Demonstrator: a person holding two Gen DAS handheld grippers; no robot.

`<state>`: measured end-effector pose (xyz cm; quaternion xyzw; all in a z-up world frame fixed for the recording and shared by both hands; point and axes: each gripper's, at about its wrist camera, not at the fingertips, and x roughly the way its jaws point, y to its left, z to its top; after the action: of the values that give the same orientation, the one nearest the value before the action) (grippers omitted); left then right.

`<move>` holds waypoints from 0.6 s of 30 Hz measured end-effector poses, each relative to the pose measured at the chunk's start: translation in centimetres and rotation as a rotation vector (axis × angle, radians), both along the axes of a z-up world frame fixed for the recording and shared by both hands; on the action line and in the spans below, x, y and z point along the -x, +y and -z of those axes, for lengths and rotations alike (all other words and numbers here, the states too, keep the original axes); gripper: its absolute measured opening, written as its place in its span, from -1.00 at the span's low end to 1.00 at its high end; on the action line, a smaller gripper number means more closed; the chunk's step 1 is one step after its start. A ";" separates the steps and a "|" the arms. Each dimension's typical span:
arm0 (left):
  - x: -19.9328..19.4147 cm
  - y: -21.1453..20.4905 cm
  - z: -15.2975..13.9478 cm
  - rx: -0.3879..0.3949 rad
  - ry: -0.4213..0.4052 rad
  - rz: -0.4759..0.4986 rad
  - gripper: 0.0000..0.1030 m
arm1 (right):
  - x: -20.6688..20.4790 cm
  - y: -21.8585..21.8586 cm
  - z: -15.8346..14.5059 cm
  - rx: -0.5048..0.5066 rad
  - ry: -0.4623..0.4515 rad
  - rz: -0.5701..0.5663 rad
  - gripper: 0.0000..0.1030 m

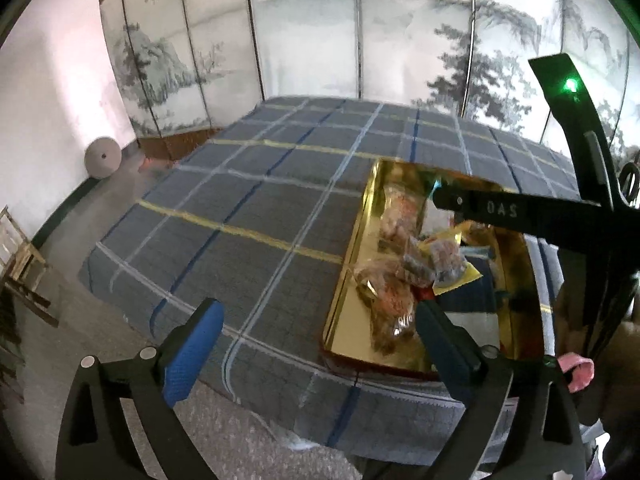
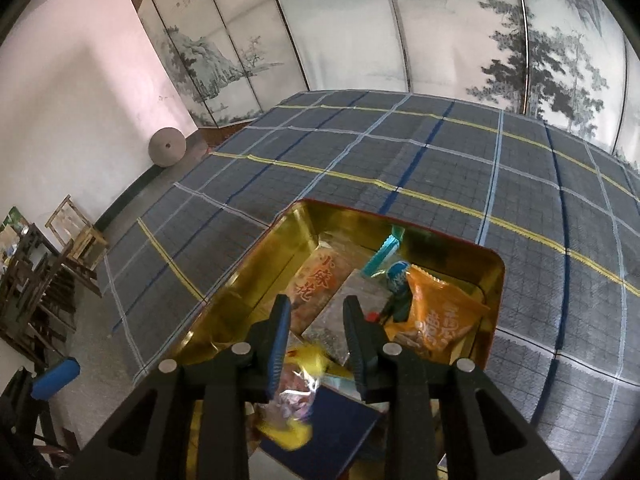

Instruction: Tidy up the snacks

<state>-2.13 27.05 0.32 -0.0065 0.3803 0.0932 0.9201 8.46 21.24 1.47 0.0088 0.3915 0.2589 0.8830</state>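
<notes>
A gold tin box (image 2: 240,292) with a red outer rim sits on the blue plaid tablecloth and holds several snack packets. In the right wrist view my right gripper (image 2: 316,312) hangs over the box, jaws apart, with a yellow-edged clear packet (image 2: 296,396) lying loose below them. An orange packet (image 2: 440,312) and a packet with red characters (image 2: 316,280) lie in the box. In the left wrist view the box (image 1: 348,276) is at right, my left gripper (image 1: 320,316) is wide open and empty over the cloth, and the right gripper's black body (image 1: 520,212) reaches over the box.
The plaid cloth (image 1: 240,200) covers a large table. A painted folding screen (image 2: 360,32) stands behind it. A round stone disc (image 2: 167,147) leans at the wall. Wooden chairs (image 2: 60,256) stand at the left on the floor.
</notes>
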 end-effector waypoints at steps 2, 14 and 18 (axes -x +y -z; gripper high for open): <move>0.3 -0.2 -0.4 -0.020 -0.025 0.004 0.85 | 0.8 -0.1 -0.5 -0.013 -0.025 0.002 -0.45; 4.0 -1.6 -5.1 -0.068 -0.181 0.008 0.88 | 12.7 -3.8 -6.5 0.008 -0.381 0.039 0.21; 5.4 -2.2 -7.2 -0.088 -0.210 0.004 0.99 | 15.6 -6.0 -7.7 -0.015 -0.425 0.072 0.28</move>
<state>-7.49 24.81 7.54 0.0252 0.2775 0.1067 0.9545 -7.09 15.21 9.17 -0.0255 0.1940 0.2263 0.9542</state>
